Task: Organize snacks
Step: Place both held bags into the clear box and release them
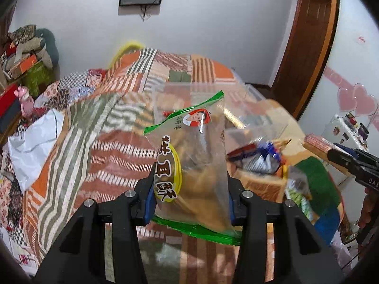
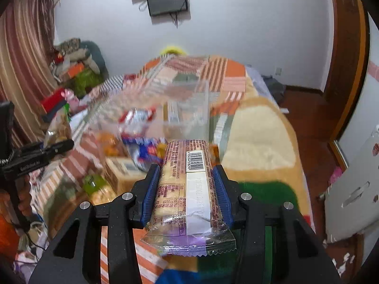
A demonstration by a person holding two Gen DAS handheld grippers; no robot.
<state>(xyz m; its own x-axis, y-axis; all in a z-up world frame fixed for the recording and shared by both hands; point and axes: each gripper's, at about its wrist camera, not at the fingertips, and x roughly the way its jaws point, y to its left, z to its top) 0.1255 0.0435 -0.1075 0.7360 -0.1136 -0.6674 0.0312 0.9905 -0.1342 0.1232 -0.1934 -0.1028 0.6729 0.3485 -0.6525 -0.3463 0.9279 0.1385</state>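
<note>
Clear green-edged snack bag, purple biscuit pack, orange-striped patchwork blanket

Glossy clear plastic snack bag, glossy plastic biscuit wrapper, soft woven cloth blanket, matt white wall

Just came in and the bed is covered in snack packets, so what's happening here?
Someone is sorting snacks with a handheld gripper in each hand. The left gripper is shut on a clear green-edged snack bag, and the right gripper is shut on a long cracker packet. Both are held above the patchwork bedspread, near a clear plastic bin with more packets around it.
</note>
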